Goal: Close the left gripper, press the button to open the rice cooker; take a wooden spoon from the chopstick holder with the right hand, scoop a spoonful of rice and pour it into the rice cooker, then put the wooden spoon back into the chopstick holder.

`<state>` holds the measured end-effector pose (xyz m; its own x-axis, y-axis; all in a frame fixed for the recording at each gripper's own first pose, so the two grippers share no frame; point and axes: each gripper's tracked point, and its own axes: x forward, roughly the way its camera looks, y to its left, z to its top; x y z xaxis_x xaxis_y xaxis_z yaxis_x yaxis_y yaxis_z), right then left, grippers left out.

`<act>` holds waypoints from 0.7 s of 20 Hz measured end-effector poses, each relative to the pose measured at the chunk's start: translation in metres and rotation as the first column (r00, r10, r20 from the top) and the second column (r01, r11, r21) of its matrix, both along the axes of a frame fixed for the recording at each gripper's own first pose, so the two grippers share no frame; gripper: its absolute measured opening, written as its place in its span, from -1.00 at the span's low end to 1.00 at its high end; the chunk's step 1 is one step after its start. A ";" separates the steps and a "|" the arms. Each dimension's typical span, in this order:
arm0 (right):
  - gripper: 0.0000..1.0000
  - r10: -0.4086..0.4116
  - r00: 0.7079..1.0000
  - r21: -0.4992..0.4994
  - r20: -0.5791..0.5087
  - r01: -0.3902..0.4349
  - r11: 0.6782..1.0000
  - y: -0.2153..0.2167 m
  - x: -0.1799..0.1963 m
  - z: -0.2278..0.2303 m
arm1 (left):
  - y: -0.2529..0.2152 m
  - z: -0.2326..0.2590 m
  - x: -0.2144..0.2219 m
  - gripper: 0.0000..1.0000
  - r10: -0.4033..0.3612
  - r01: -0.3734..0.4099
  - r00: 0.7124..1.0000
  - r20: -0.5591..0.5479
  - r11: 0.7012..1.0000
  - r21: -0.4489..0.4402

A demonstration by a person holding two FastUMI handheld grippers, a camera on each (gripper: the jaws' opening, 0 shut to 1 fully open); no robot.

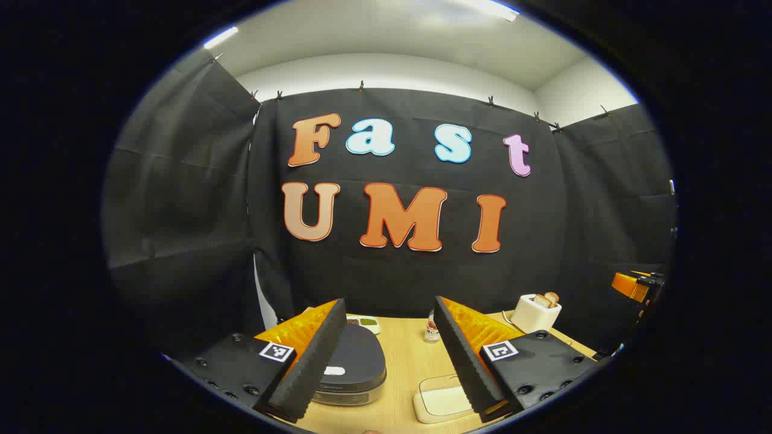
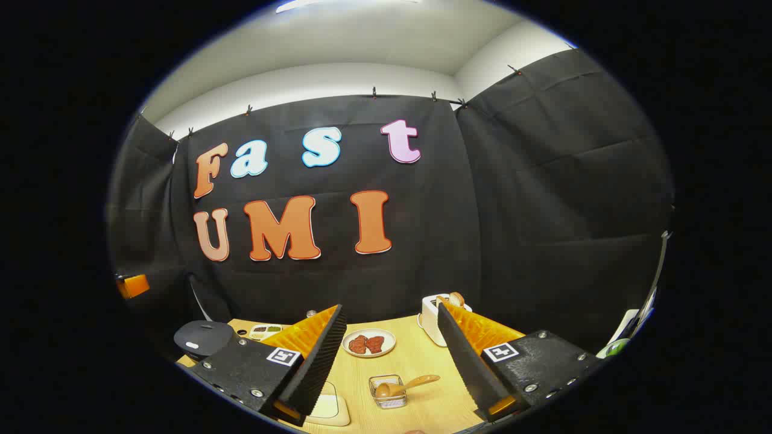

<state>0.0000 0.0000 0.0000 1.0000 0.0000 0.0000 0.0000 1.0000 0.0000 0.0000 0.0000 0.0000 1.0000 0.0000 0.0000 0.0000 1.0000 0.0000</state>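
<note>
— Partly hidden, the dark round-lidded rice cooker (image 1: pixel 353 367) sits behind the left gripper (image 1: pixel 389 355)'s spread finger, lid shut.
— And the light wooden spoon (image 2: pixel 407 384)?
— Lying in the small clear chopstick holder (image 2: pixel 386 391) on the wooden table (image 2: pixel 416 355), handle pointing right. The right gripper (image 2: pixel 392 361) is spread too.

One rice cooker (image 1: pixel 353 364), one toaster (image 2: pixel 435 318), one wooden spoon (image 2: pixel 410 384), perhaps two meat slices (image 2: pixel 367 344).
</note>
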 end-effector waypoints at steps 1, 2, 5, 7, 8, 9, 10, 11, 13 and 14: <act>0.90 0.001 1.000 0.005 -0.001 -0.001 1.000 0.003 0.001 0.000 | 0.003 0.001 0.000 0.92 0.004 -0.004 1.000 0.002 1.000 0.003; 0.89 0.005 1.000 0.011 -0.003 -0.005 1.000 0.006 0.003 0.000 | 0.004 0.004 -0.001 0.92 0.007 -0.007 1.000 0.006 1.000 0.007; 0.89 0.009 1.000 0.008 -0.008 -0.009 1.000 0.008 0.003 -0.002 | 0.009 0.011 -0.002 0.95 0.017 -0.017 1.000 0.024 1.000 0.017; 0.89 0.010 1.000 -0.006 -0.006 -0.010 1.000 0.009 0.003 0.001 | 0.009 0.014 -0.003 0.98 0.015 -0.016 0.999 0.029 1.000 0.022; 0.90 0.011 1.000 -0.010 -0.004 -0.011 1.000 0.010 0.003 0.002 | 0.010 0.015 -0.004 1.00 0.017 -0.018 0.999 0.035 0.999 0.027; 0.90 0.013 1.000 -0.010 -0.002 -0.013 1.000 0.011 0.003 0.003 | 0.011 0.017 -0.004 0.99 0.018 -0.020 0.999 0.039 0.999 0.029; 0.90 0.017 1.000 -0.009 -0.001 -0.017 1.000 0.012 0.003 0.004 | 0.011 0.018 -0.004 0.97 0.019 -0.020 0.999 0.042 0.999 0.028; 0.89 0.018 1.000 -0.007 -0.002 -0.018 1.000 0.014 0.002 0.005 | 0.010 0.018 -0.005 0.96 0.016 -0.017 0.999 0.042 1.000 0.023; 0.89 0.021 1.000 -0.010 0.002 -0.021 1.000 0.015 0.002 0.006 | 0.011 0.020 -0.005 0.93 0.014 -0.015 0.999 0.043 1.000 0.016; 0.89 0.021 1.000 -0.013 0.004 -0.021 1.000 0.015 0.002 0.006 | 0.013 0.020 -0.006 0.92 0.017 -0.018 0.999 0.046 1.000 0.015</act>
